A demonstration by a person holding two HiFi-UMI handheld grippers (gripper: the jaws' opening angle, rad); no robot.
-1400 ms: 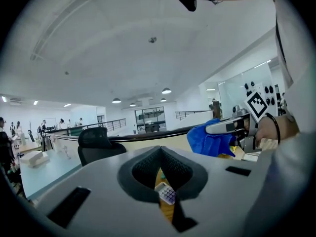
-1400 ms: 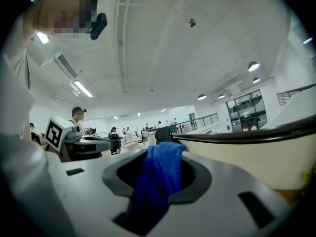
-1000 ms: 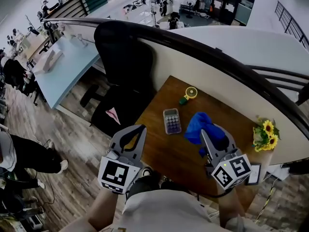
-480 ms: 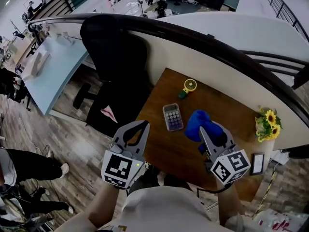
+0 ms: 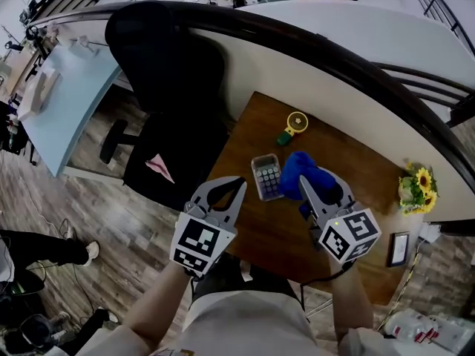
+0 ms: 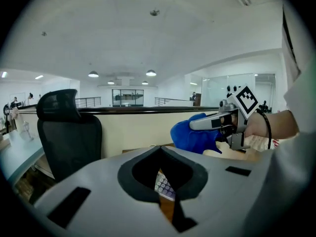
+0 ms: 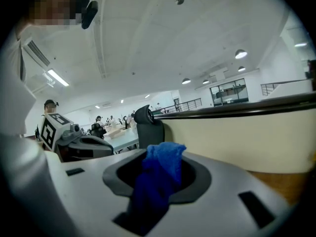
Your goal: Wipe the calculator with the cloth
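Both tongs have come forward. Right tongs (image 5: 320,190), clamped on the cloth (image 5: 300,170), bring it up beside the calculator (image 5: 267,176), just left of them, long axis pointing away. Left tongs (image 5: 231,185), closed and empty, hover at its other side.

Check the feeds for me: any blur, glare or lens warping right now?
Head view: sharp, evenly lit, railing bowed by the lens, calculator without glare. Left gripper view: dark round vignette, near jaws soft. Right gripper view: same vignette, cloth slightly soft.
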